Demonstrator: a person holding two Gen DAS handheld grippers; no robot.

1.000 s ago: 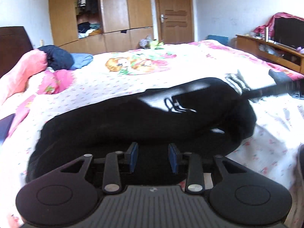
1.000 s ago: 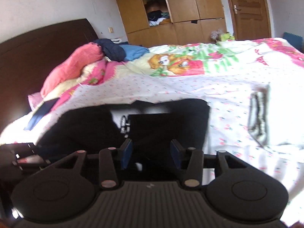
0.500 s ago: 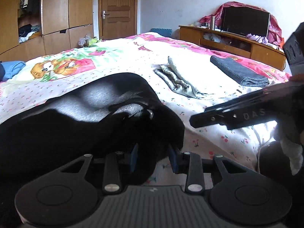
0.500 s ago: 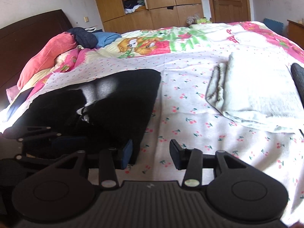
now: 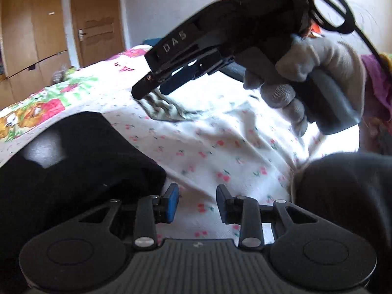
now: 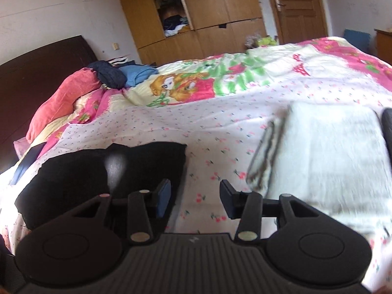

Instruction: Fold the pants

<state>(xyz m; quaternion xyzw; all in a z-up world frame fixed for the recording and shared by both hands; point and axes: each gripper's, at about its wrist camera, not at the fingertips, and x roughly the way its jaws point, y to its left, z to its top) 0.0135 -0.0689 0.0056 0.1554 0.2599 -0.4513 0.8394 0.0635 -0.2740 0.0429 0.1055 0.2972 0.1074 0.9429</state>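
Note:
The black pants lie folded in a thick bundle on the cherry-print bedsheet; they also show at lower left in the right wrist view. My left gripper is open and empty, just right of the pants' edge, above the sheet. My right gripper is open and empty, just right of the bundle. The right gripper also shows in the left wrist view, held up in a grey-gloved hand.
A folded white garment lies on the bed at right. A dark folded item lies at its far edge. Pillows and clothes pile at the headboard. A wardrobe and a door stand behind.
Both grippers let go of the pants and drew back to the right. The left view swung right, and the right gripper rose above the bed.

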